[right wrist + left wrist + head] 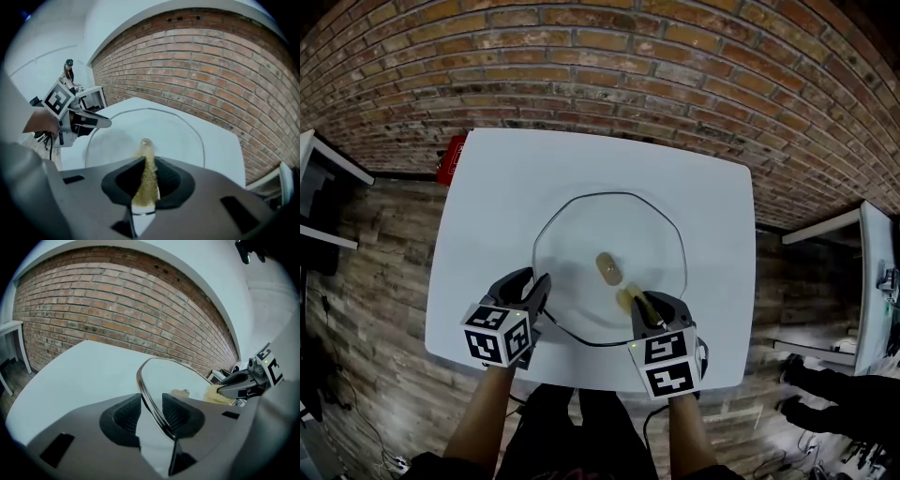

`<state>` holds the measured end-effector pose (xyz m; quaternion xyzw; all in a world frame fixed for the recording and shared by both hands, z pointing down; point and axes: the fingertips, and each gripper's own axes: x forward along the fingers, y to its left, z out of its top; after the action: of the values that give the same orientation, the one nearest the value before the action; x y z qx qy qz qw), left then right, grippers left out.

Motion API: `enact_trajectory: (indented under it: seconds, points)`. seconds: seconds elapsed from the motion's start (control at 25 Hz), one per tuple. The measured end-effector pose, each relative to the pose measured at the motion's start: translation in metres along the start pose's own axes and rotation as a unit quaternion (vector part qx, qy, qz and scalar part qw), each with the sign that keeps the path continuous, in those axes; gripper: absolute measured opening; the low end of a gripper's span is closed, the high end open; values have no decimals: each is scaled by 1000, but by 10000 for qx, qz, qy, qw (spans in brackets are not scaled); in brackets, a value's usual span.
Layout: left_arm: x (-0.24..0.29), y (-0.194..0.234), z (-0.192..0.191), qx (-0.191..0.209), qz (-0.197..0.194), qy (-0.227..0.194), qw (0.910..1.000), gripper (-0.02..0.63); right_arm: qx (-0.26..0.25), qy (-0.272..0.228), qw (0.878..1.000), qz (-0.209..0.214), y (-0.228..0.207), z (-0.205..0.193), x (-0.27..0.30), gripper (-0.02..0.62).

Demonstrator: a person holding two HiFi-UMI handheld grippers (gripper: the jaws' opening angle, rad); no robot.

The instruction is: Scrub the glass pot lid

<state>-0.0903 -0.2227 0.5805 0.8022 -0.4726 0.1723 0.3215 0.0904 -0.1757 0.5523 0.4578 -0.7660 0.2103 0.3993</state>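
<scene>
Closest in are the two handheld tools, each carried on a bare forearm at the near side of the lid (581, 234) (164, 376). That glass lid lies flat on the middle of a white table (506, 178), with a tan knob (607, 269) (145, 141) at its centre.

The left gripper (528, 279) (151, 401) sits at the lid's near-left edge. Its jaws stand apart and straddle the dark metal rim, one over the glass and the other outside the lid above the table. The rim crosses the gap at a slant and comes close to the inner pad, and a strip of white shows between it and the outer pad.

The right gripper (649, 305) (150, 161) is over the near-right part of the lid. Its jaws are closed tight on a thin yellow sponge (625, 300) (146, 187). The sponge is squeezed flat between the pads and sticks out ahead of them, with its tip on the glass just on the near side of the knob.

Beyond the lid's far side runs a brick wall (609, 66). A red object (450, 159) sits off to the far left of the lid, past the table's corner, above a wooden floor (375, 281). Well to the right of the lid, a person's dark shoes (825, 384) show on the floor.
</scene>
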Motion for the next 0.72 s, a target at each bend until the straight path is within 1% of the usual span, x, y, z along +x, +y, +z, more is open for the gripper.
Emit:
enact_trajectory:
  seconds: [0.2,0.44,0.56,0.72]
  points:
    - [0,0,2,12,12,-8,10000,146,20,120,9987,-500,-32,-7,-7,60]
    - [0,-1,1,9,31,-15,10000,146,12,109,9985,-532,-34,-8,-6,60]
    - [0,0,1,-6,26,-20,10000,146,72,-30,9986,-527,-33,-4,-8,60]
    - [0,0,2,-19,-6,-52,10000,146,-39,-379,9960,-812,-38,6,-13,60]
